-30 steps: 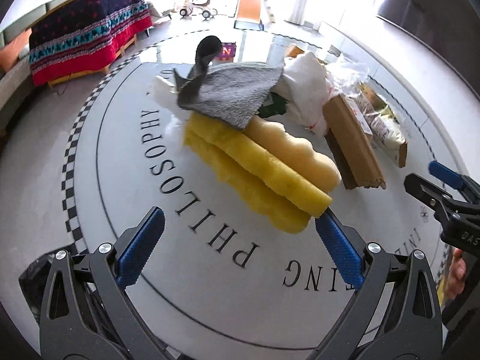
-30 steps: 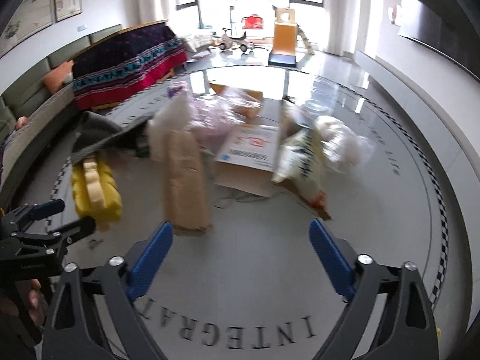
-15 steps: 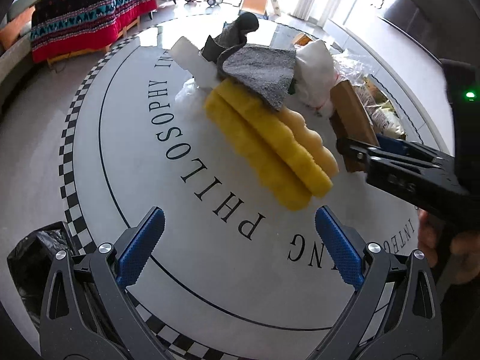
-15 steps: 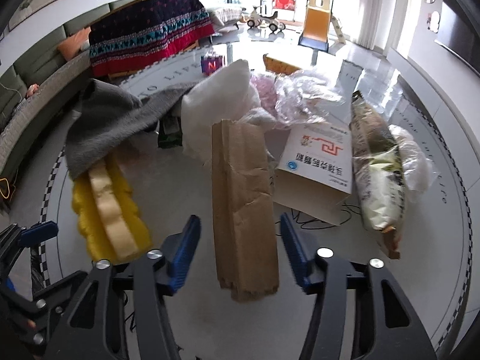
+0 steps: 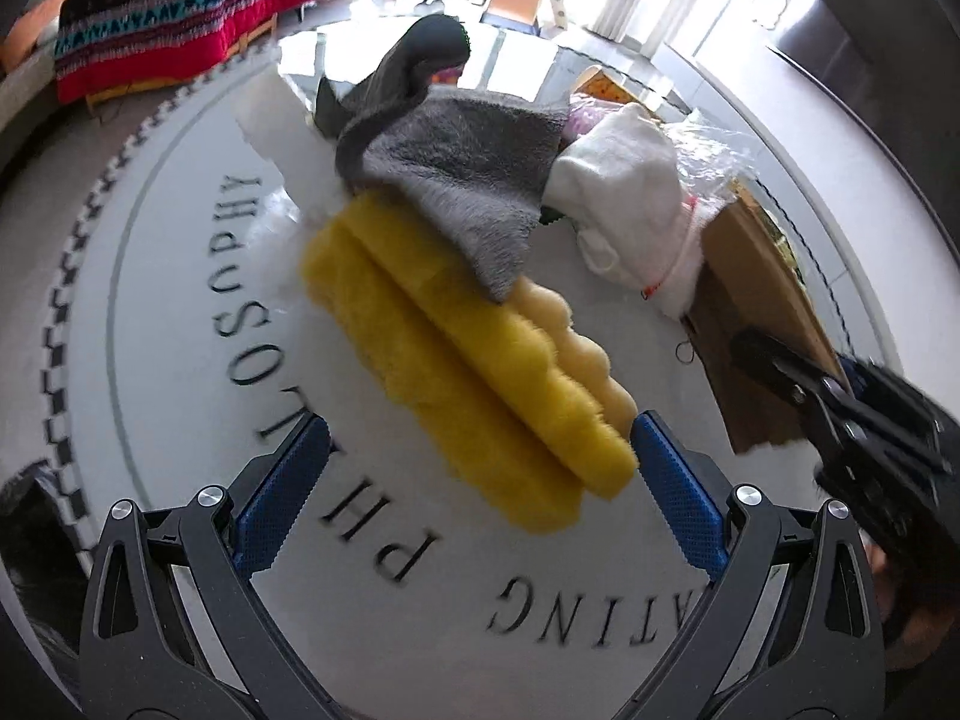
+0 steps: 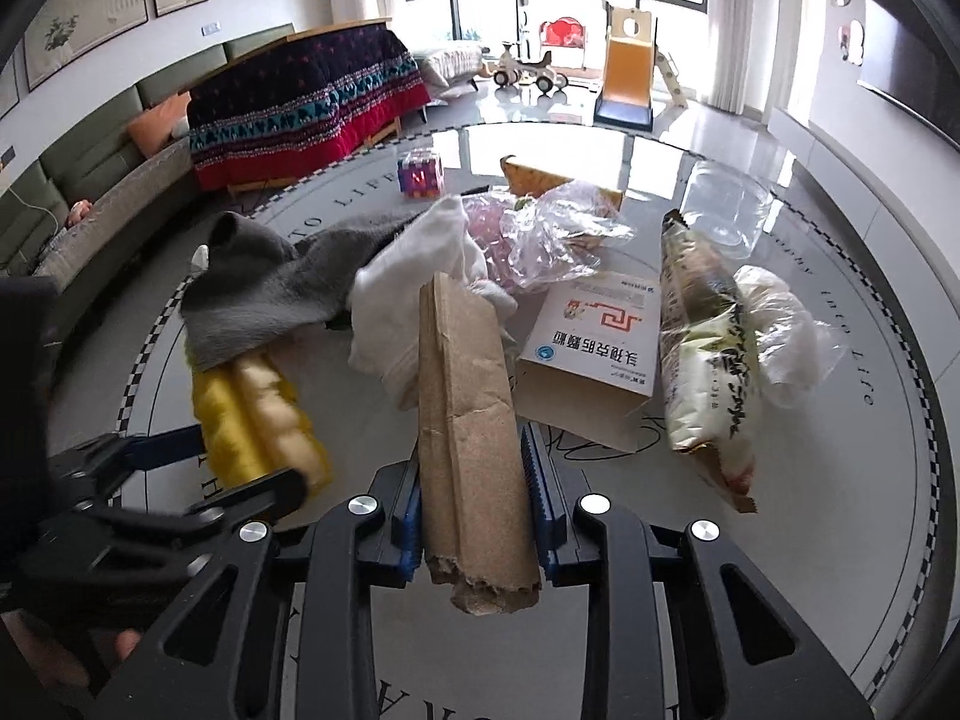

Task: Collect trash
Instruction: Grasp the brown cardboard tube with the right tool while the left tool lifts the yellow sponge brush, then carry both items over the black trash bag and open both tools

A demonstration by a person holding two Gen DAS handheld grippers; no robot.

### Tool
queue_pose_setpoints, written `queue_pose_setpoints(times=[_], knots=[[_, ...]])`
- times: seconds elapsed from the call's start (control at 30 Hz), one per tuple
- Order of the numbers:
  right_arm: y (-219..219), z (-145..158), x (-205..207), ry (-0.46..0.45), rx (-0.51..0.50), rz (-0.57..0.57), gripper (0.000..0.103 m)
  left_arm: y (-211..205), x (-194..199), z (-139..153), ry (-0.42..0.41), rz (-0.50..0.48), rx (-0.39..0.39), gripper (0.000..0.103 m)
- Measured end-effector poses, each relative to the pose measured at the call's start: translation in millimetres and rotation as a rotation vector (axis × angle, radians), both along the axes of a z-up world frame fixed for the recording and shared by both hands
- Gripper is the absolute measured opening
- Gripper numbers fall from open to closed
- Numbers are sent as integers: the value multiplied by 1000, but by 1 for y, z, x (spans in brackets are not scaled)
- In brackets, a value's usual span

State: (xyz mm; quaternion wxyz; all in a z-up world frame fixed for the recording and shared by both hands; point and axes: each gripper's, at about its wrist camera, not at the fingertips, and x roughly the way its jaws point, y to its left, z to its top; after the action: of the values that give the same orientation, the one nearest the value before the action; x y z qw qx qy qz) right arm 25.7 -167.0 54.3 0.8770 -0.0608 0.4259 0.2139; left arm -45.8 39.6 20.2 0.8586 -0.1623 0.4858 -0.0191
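Observation:
My right gripper (image 6: 471,507) is shut on a flattened brown cardboard piece (image 6: 465,420), which also shows in the left wrist view (image 5: 756,324). My left gripper (image 5: 474,498) is open and empty, just in front of a yellow foam roll (image 5: 468,372) that lies on the floor; the roll shows in the right wrist view too (image 6: 252,414). A grey cloth (image 5: 468,174) drapes over the roll's far end. A white cloth (image 5: 630,210) lies beside it.
A white medicine box (image 6: 594,348), a snack bag (image 6: 708,360), and clear plastic wrap (image 6: 558,234) lie on the round lettered floor medallion (image 5: 198,276). A black bag (image 5: 30,516) sits at the left. A blanket-covered sofa (image 6: 300,102) stands behind.
My right gripper closed on the brown cardboard piece. My left gripper moved in closer to the yellow foam roll.

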Motion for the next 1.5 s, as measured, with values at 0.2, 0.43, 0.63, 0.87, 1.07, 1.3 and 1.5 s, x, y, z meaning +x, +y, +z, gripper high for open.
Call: queue_pose_setpoints(times=[0.2, 0.43, 0.63, 0.87, 1.07, 1.3, 1.5], knots=[[-4, 3, -4, -4, 23, 5, 30, 9, 14, -2, 27, 56, -89, 97], [-9, 6, -10, -18, 30, 2, 30, 0, 1, 10, -37, 23, -41, 75], [-19, 23, -22, -48, 67, -14, 11, -1, -30, 29, -103, -37, 17, 67], [-20, 38, -37, -49, 109, -8, 10, 11, -55, 53, -171, -21, 32, 65], [-15, 56, -52, -68, 143, 1, 10, 25, -82, 72, -217, 0, 66, 65], [6, 79, -72, -122, 150, 49, 10, 49, -111, 85, -259, 35, 86, 65], [46, 79, -90, -115, 147, 130, 10, 76, -144, 86, -268, 90, 111, 65]])
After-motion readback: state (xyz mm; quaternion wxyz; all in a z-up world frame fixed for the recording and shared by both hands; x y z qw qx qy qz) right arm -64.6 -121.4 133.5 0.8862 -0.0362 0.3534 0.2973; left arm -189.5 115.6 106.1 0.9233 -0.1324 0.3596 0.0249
